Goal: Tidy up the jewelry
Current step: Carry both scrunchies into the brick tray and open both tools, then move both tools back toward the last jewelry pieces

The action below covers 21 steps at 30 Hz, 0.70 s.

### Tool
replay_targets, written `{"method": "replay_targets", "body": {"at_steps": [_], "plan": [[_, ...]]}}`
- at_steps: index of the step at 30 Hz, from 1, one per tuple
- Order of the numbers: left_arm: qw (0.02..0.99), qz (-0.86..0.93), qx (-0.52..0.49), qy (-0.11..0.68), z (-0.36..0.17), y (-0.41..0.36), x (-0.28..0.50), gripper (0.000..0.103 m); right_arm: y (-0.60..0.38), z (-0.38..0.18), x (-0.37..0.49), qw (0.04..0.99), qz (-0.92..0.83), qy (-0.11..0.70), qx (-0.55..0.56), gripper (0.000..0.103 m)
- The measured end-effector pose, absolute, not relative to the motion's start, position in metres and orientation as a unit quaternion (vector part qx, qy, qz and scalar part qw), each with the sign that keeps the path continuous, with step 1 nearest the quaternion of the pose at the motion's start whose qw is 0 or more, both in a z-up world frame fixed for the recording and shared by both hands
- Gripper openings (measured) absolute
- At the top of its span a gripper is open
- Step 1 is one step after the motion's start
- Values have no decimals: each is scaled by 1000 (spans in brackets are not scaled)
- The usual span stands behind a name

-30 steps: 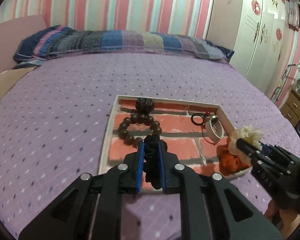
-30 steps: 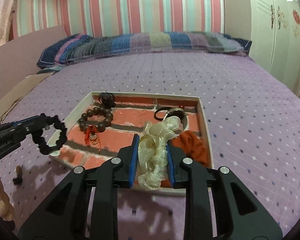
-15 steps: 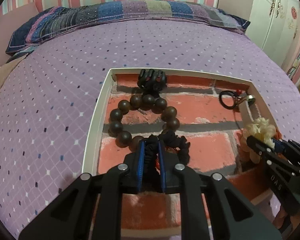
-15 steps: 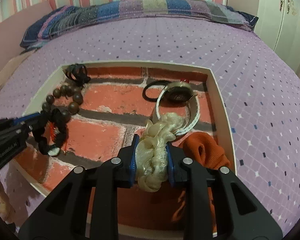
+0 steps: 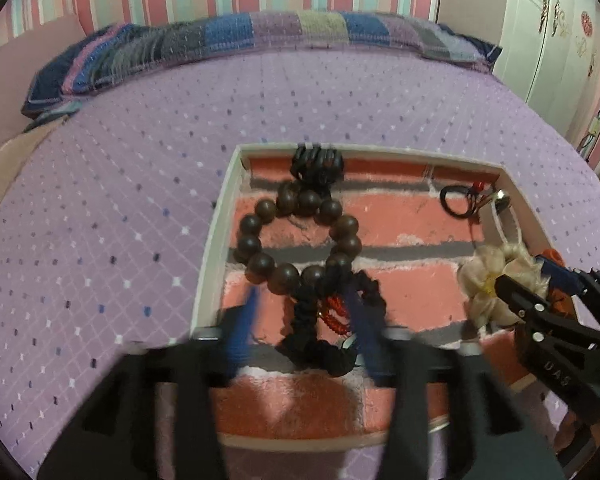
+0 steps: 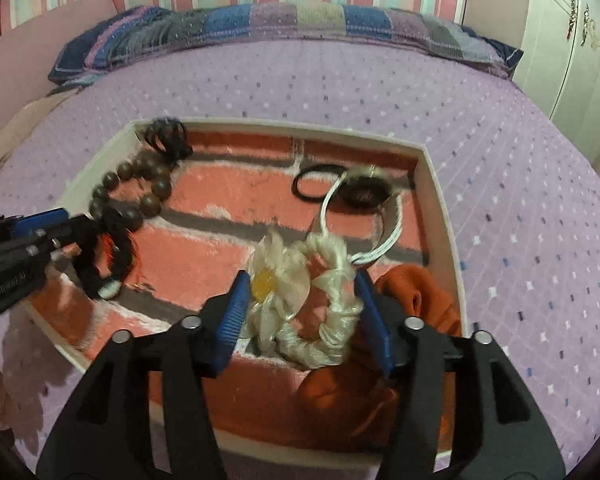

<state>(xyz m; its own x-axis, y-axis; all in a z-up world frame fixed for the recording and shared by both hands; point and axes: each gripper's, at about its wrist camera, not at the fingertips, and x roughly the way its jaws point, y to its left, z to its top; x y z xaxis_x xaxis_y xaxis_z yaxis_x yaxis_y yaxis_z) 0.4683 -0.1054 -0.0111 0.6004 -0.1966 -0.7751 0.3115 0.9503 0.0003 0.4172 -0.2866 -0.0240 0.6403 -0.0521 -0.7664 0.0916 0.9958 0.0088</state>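
Observation:
A white-rimmed tray (image 5: 212,240) with a brick-pattern lining lies on the purple bed. My left gripper (image 5: 304,312) is open, its jaws either side of a black scrunchie (image 5: 312,344) that lies in the tray over a red cord. My right gripper (image 6: 304,300) is open around a cream flower scrunchie (image 6: 300,280) that lies in the tray beside an orange scrunchie (image 6: 420,292). The cream scrunchie also shows in the left wrist view (image 5: 496,280).
The tray also holds a brown bead bracelet (image 5: 296,236), a black claw clip (image 5: 318,162), a thin black hair tie (image 6: 316,188) and a white-strap watch (image 6: 364,196). A striped pillow (image 5: 260,40) lies at the bed's head. A white wardrobe (image 5: 556,40) stands to the right.
Both grippers have opened and let go. The black scrunchie and the cream flower scrunchie now lie in the tray between the spread jaws.

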Motion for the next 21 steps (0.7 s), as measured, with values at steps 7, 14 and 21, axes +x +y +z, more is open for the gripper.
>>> {"method": "replay_targets", "body": {"at_steps": [7, 14, 21], "plan": [[912, -145, 51, 381, 32, -87, 436, 70, -297, 17, 385, 928, -43, 367, 38, 92], [937, -119, 60, 323, 63, -40, 362, 92, -289, 32, 325, 941, -77, 327, 27, 99], [942, -53, 35, 331, 60, 31, 298, 95, -269, 27, 255, 946, -72, 314, 40, 99]]}}
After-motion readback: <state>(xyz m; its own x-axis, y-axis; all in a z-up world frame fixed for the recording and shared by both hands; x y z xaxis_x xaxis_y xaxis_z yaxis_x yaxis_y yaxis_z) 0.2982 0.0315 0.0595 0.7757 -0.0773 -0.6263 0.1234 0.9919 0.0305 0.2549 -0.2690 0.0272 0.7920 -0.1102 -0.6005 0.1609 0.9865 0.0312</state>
